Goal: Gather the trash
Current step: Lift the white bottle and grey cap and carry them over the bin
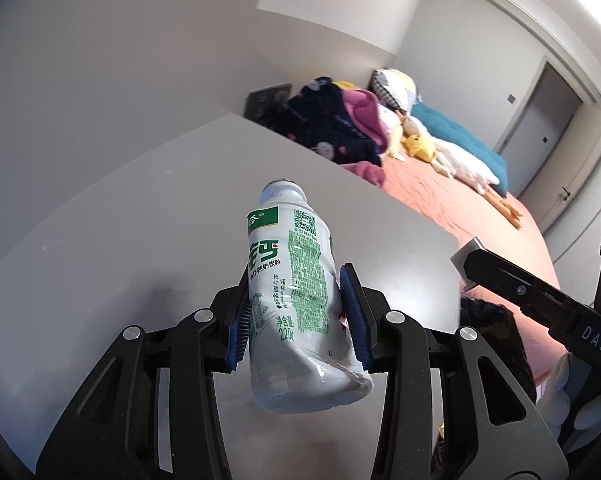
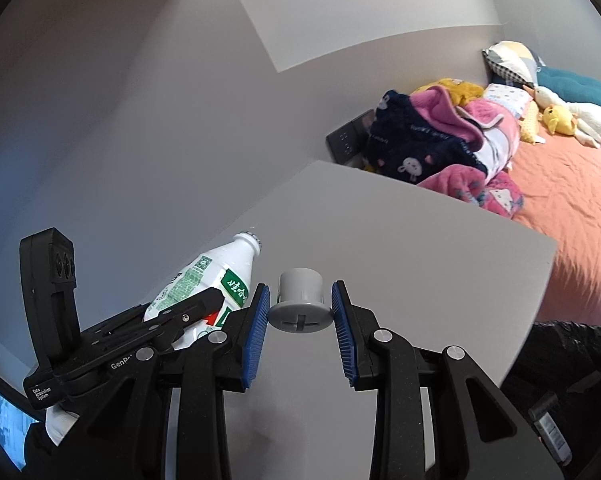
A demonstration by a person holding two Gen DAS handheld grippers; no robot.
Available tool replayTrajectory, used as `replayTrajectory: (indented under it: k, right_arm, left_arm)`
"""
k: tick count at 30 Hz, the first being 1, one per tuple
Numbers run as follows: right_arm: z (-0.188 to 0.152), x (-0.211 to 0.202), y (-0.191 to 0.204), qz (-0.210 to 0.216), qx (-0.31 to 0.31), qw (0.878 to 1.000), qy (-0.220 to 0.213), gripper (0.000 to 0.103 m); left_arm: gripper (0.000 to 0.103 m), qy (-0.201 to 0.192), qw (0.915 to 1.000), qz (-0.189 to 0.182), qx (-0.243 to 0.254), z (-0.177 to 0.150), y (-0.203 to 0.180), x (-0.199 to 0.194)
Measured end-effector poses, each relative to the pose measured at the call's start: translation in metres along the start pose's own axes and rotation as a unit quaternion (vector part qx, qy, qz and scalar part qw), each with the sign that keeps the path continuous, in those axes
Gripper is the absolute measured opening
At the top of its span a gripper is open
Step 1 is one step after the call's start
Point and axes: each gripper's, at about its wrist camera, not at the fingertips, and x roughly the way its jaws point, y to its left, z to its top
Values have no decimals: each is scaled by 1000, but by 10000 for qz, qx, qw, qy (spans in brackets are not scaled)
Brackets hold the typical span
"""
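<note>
A white plastic bottle (image 1: pixel 292 248) with a green printed label and no cap hangs above the grey table (image 1: pixel 120 220). My left gripper (image 1: pixel 296 280) is shut on its dented lower body, neck pointing away. In the right wrist view the same bottle (image 2: pixel 204 276) shows at lower left, tilted, with the left gripper's black finger (image 2: pixel 180 316) across it. My right gripper (image 2: pixel 299 286) is shut on a small grey flanged cap (image 2: pixel 300 304), whose rim sits between the blue pads (image 2: pixel 256 320). One black finger (image 1: pixel 520 292) of the right gripper reaches in from the right of the left wrist view.
A black trash bag (image 2: pixel 560 356) sits beside the table's right edge, also visible as the black bag (image 1: pixel 496 332). Beyond the table lies a bed with an orange sheet (image 1: pixel 460 208), a pile of clothes (image 2: pixel 440 148), plush toys (image 1: pixel 420 144) and pillows. Pale walls rise behind, and a door (image 1: pixel 540 120) stands far right.
</note>
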Motion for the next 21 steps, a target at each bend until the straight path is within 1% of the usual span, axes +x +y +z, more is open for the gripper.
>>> replayTrajectory:
  k: [12, 21]
  right_arm:
    - [-9, -59, -44, -239, 304, 9987, -345, 34]
    - [-16, -107, -84, -590, 512, 9948, -650, 34]
  left_arm:
    - [41, 55, 9984, -404, 396, -4, -65, 6]
    - [41, 113, 9937, -827, 753, -9, -121, 15]
